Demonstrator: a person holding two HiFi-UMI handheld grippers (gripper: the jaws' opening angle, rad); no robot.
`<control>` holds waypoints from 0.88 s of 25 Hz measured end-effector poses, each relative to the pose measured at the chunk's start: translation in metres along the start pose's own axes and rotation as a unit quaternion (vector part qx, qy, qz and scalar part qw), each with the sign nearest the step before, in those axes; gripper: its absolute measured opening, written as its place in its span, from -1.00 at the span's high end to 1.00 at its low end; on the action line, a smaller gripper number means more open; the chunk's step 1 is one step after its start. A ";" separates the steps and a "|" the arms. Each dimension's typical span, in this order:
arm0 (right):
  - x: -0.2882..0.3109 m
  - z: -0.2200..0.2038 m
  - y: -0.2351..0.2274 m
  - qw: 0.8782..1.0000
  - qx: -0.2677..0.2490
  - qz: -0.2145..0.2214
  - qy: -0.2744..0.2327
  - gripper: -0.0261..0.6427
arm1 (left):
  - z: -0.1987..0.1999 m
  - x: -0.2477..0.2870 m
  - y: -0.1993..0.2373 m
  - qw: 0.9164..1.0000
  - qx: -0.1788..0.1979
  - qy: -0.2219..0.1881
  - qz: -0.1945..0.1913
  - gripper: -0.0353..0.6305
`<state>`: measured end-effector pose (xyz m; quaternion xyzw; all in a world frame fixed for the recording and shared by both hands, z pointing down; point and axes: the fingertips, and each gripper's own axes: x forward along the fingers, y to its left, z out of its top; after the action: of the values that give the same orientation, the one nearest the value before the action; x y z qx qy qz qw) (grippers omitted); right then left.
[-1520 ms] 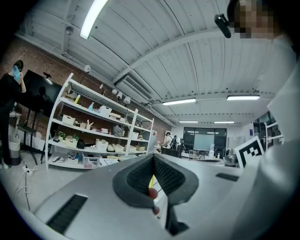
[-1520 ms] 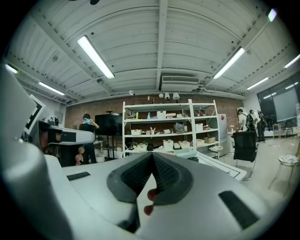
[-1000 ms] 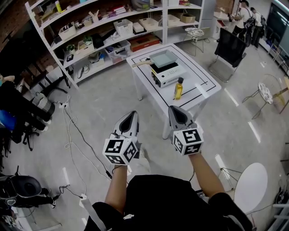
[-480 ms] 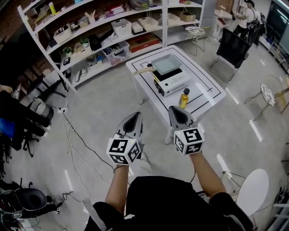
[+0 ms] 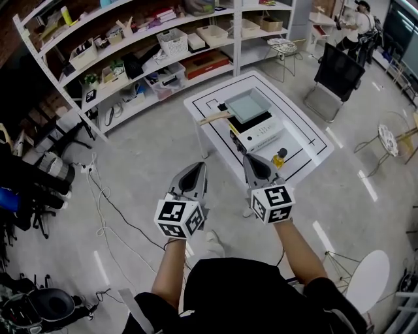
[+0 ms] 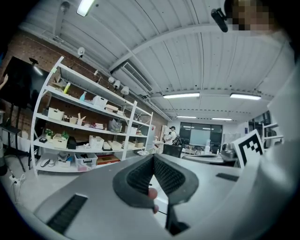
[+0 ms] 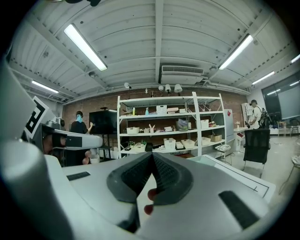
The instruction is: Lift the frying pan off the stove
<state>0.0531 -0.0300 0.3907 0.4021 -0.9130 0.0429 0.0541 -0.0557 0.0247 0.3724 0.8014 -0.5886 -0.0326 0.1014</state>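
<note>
A square grey-green frying pan (image 5: 248,104) with a wooden handle (image 5: 214,118) sits on a white portable stove (image 5: 261,134) on a white table (image 5: 307,124). A yellow bottle (image 5: 279,158) stands at the table's near edge. Both grippers are held out level in front of the person, short of the table and not touching anything. My left gripper (image 5: 191,171) (image 6: 153,157) is shut with nothing in it. My right gripper (image 5: 253,160) (image 7: 152,157) is also shut and empty, its tip close to the table's near corner and the bottle.
White shelving (image 5: 130,52) full of boxes runs along the back left. A black chair (image 5: 336,65) stands beyond the table, a white round seat (image 5: 366,267) at the lower right. Cables (image 5: 111,202) trail over the floor at left. People (image 5: 362,19) stand far right.
The table with stove and pan has drawn nearer in the head view, sliding down toward the grippers. Both grippers stay shut and side by side.
</note>
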 end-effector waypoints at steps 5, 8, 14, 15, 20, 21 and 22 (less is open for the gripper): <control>0.047 0.006 0.001 1.000 -0.003 -0.005 0.006 0.93 | 0.012 0.023 0.041 1.000 -0.003 -0.002 -0.003 0.86; 0.075 0.009 0.000 1.000 -0.002 -0.011 0.011 0.93 | 0.019 0.038 0.065 1.000 -0.006 -0.001 -0.008 0.86; 0.119 0.016 0.003 1.000 -0.005 -0.022 0.010 0.93 | 0.028 0.061 0.104 1.000 -0.010 -0.002 -0.021 0.86; 0.125 0.017 0.003 1.000 -0.006 -0.024 0.010 0.93 | 0.030 0.065 0.109 1.000 -0.009 -0.002 -0.023 0.86; 0.148 0.018 0.004 0.999 -0.009 -0.034 0.013 0.93 | 0.035 0.076 0.132 0.999 -0.017 -0.006 -0.033 0.86; 0.151 0.019 0.005 0.999 -0.010 -0.036 0.014 0.93 | 0.035 0.077 0.137 0.999 -0.020 -0.006 -0.034 0.86; 0.154 0.019 0.006 0.999 -0.011 -0.038 0.015 0.93 | 0.035 0.078 0.141 0.999 -0.024 -0.006 -0.036 0.86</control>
<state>-0.0558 -0.1404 0.3919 0.4351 -0.8966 0.0367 0.0739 -0.1698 -0.0940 0.3713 0.8192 -0.5591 -0.0552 0.1156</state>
